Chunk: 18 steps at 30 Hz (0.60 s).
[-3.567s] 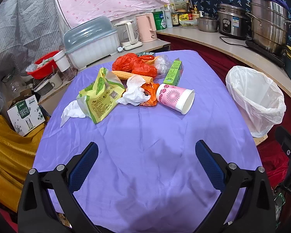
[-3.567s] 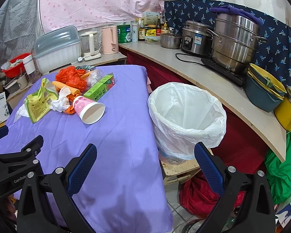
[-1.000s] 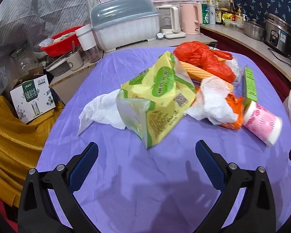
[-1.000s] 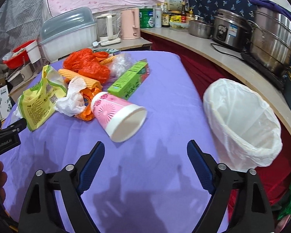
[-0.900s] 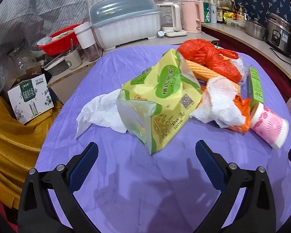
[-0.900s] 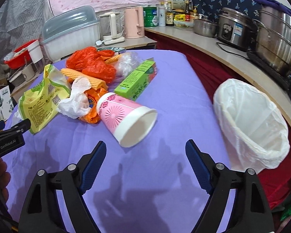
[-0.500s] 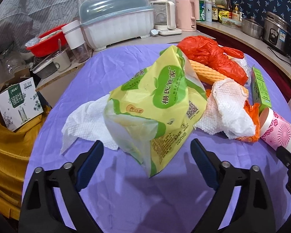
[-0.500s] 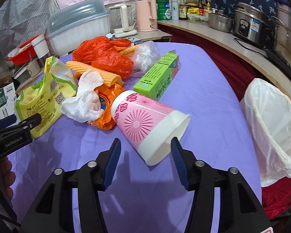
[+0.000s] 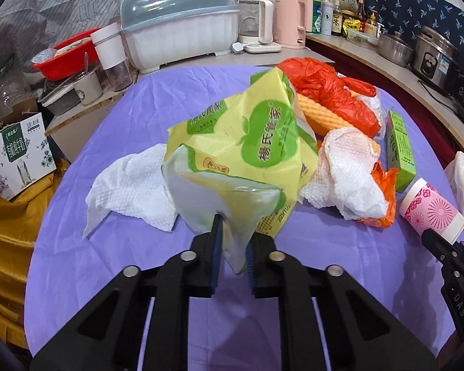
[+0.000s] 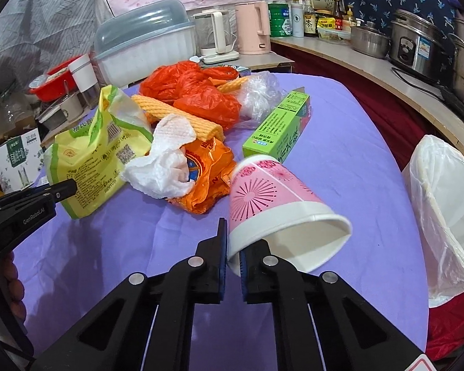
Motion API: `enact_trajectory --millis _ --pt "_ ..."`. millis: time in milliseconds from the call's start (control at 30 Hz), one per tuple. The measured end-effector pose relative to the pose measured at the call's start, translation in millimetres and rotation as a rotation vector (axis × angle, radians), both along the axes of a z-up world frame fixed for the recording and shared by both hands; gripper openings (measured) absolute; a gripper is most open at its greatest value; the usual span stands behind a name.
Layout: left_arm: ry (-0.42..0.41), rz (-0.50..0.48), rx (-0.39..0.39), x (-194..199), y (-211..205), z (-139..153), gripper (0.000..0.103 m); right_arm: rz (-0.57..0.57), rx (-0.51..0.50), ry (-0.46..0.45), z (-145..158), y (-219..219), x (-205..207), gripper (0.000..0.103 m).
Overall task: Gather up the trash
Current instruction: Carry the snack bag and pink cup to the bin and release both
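My left gripper (image 9: 233,241) is shut on the near corner of a yellow-green snack bag (image 9: 247,145), which stands among the trash on the purple table (image 9: 139,105). My right gripper (image 10: 232,253) is shut on the rim of a pink paper cup (image 10: 272,198) lying on its side with its mouth toward me. Between them lie a white paper towel (image 10: 167,157), an orange wrapper (image 10: 207,173), a green box (image 10: 278,126), a red plastic bag (image 10: 195,89) and a yellow wafer roll (image 10: 176,114). The bag also shows in the right wrist view (image 10: 92,151).
A bin lined with a white bag (image 10: 445,204) stands off the table's right edge. Another white paper towel (image 9: 130,188) lies left of the snack bag. A dish box (image 9: 176,40), kettles and pots (image 10: 417,43) line the counters behind. A cardboard box (image 9: 15,151) sits at the left.
Both grippers moved forward to the trash pile and closed: the left on the snack bag's corner, the right on the pink cup's rim. The cup is tilted up a little.
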<state>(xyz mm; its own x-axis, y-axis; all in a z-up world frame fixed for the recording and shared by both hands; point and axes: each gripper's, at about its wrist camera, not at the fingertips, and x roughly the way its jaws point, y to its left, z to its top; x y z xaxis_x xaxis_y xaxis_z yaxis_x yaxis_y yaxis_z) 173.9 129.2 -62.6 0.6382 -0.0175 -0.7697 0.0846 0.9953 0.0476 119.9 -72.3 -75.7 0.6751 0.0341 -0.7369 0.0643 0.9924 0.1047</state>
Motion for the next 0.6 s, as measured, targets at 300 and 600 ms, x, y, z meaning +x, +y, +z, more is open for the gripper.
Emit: enact_trajectory --millis 300,600 --pt "-0.076 -0.029 -0.023 -33.9 -12.9 39.0 0.007 -0.014 0.010 -0.084 31.6 -13.5 -25.6 0.005" --pt "-0.185 -0.133 -0.059 -67.3 -56.4 93.5 0.005 -0.085 0.025 -0.167 63.9 -55.8 -55.8 0.005"
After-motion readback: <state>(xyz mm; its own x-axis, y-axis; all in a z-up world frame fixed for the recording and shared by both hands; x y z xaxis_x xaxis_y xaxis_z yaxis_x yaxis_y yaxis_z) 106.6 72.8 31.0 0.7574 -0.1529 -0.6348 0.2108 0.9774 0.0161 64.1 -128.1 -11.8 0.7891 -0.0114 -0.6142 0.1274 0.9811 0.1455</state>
